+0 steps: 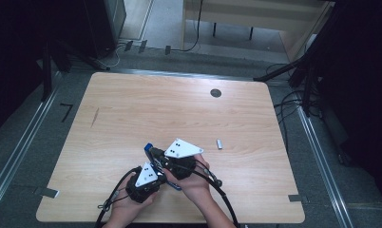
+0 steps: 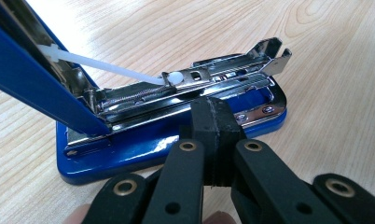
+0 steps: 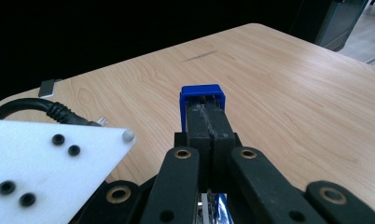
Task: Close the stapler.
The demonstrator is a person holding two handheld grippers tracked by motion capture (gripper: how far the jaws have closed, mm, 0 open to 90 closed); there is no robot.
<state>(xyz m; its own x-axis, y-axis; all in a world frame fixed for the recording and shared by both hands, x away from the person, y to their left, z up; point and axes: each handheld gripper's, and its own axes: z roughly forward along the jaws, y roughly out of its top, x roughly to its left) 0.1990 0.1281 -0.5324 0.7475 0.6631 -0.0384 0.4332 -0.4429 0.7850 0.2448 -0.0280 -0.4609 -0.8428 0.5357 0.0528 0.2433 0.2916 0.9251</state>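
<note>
Here, near the front edge of the wooden table, a blue stapler is lying with its lid swung up and open, and its metal staple channel is showing along the base. A white plastic rod is running from the raised lid down to the channel. The left gripper is sitting with its jaws fully together and nothing between them, the tips pressing against the side of the stapler's base just below the channel. The right gripper is also standing with its jaws together; its tips are lying inside the blue end of the raised lid, though whether they are pinching any part of it cannot be told. In the high view both hands are crowding close over the stapler, and a small strip of staples is lying on the table off to the right, well apart from them.
</note>
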